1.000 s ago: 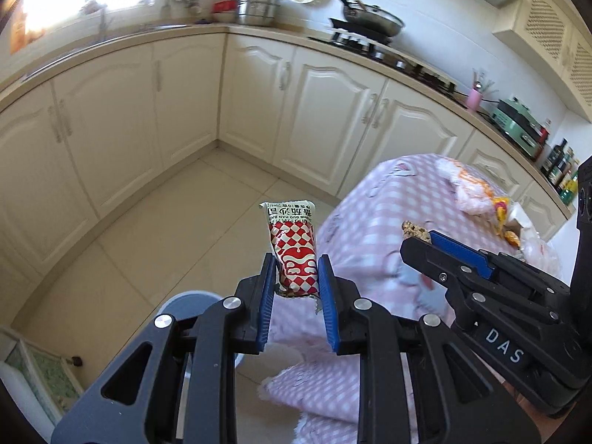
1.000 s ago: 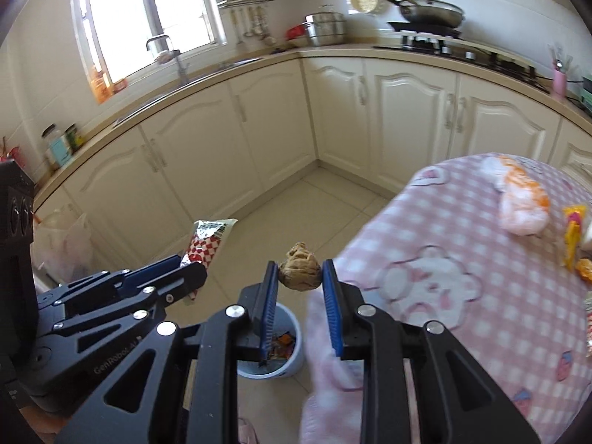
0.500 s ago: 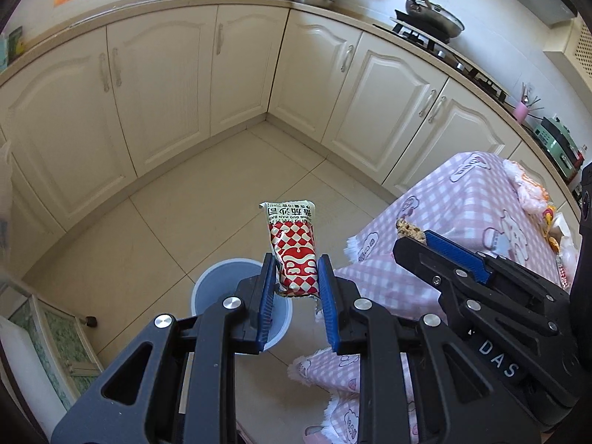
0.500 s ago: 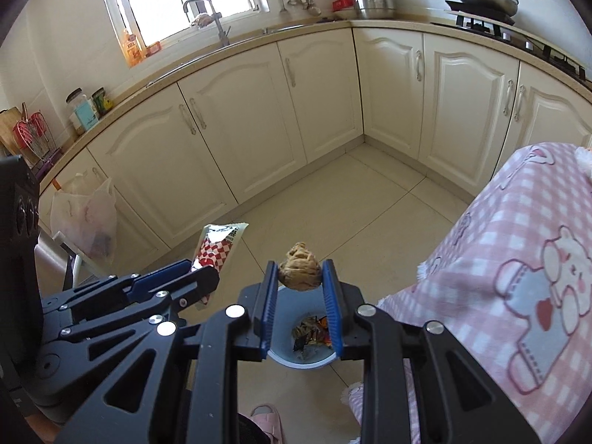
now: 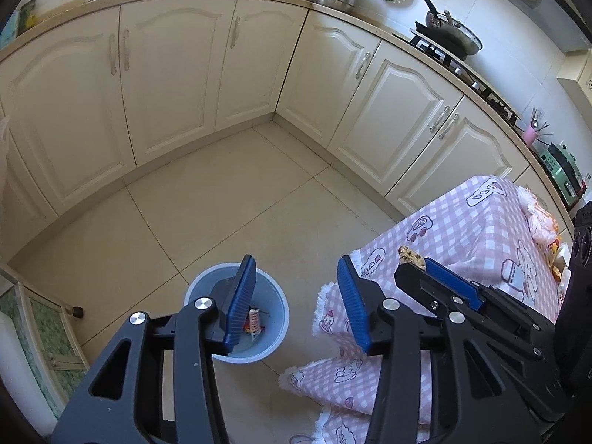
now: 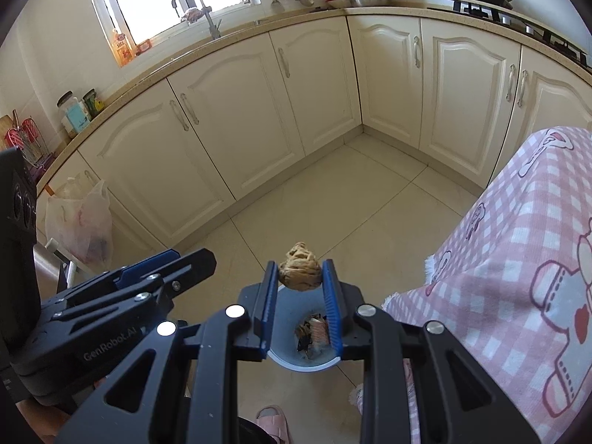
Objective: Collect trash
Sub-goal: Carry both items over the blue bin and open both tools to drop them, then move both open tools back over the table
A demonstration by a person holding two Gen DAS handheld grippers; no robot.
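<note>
Left gripper (image 5: pixel 296 299) is gaping wide over the bin (image 5: pixel 275 320); right gripper (image 6: pixel 299 288) is pinching a brown wad (image 6: pixel 299 275), tablecloth (image 6: pixel 518 259) crowding alongside.

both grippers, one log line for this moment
left gripper: open, empty | right gripper: shut on brown lump | above bin

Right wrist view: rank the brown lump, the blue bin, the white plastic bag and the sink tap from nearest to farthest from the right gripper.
1. Brown lump: clamped between the right gripper's fingertips.
2. Blue bin: on the floor just below.
3. White plastic bag: hanging at the left cabinets.
4. Sink tap: far back on the counter by the window.
</note>
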